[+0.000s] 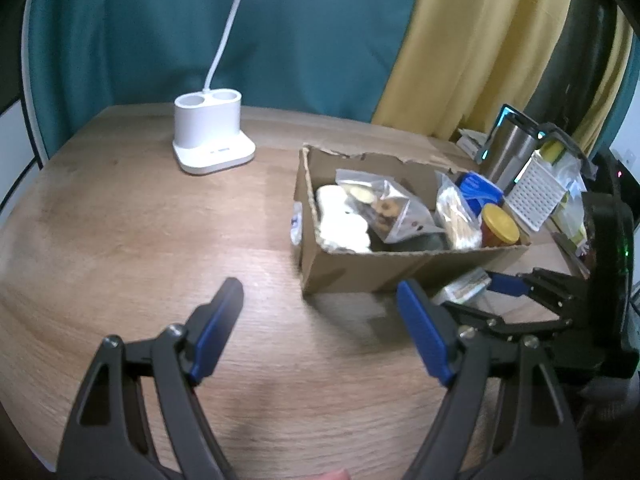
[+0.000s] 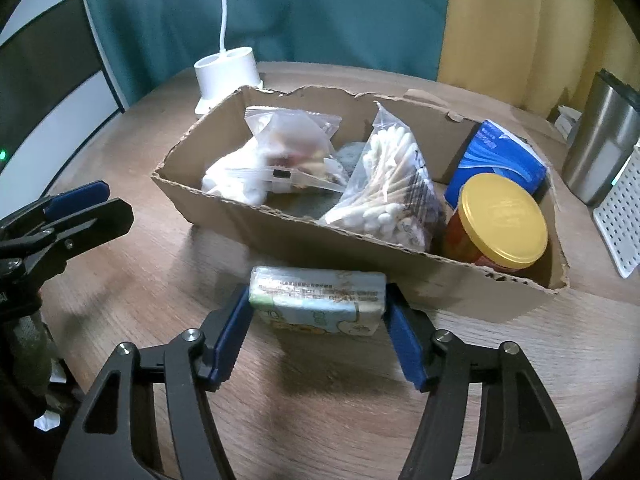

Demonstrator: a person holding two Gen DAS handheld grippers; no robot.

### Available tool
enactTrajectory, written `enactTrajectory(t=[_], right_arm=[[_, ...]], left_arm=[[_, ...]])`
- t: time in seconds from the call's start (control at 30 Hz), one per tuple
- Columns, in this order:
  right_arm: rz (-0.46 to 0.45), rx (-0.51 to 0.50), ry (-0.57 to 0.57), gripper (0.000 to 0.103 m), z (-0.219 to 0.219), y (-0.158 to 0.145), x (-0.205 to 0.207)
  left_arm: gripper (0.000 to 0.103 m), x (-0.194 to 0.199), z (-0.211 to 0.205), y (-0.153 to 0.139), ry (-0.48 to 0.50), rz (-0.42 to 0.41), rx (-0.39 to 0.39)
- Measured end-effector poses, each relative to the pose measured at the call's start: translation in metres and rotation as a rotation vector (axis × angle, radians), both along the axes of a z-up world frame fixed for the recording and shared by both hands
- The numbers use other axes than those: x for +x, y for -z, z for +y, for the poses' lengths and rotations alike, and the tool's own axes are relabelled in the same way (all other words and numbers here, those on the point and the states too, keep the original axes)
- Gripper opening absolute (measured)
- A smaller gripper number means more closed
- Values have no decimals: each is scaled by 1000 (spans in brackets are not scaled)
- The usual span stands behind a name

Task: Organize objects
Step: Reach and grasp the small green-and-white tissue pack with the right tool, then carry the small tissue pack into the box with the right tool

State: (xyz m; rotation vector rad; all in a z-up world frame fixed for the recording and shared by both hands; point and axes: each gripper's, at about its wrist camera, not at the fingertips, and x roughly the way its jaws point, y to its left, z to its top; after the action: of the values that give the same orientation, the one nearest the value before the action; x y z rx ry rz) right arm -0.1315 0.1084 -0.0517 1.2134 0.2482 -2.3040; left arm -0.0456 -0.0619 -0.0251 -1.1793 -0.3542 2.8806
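Right gripper (image 2: 318,324) has its blue jaws pinching both ends of a tissue pack (image 2: 318,300), just in front of the cardboard box (image 2: 280,236). Left gripper (image 1: 320,320) sits spread wide over bare table (image 1: 120,240).

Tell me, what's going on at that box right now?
Right gripper shut on tissue pack, just outside the box. Left gripper open, empty. Box crowded: swabs, jar.
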Motion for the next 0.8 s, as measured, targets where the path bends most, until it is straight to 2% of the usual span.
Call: enactTrajectory(t=[0.8], right_arm=[[114,-80,53,68,62,-51,23]], left_arm=[[81,-4,43,-30,48,49,-49]])
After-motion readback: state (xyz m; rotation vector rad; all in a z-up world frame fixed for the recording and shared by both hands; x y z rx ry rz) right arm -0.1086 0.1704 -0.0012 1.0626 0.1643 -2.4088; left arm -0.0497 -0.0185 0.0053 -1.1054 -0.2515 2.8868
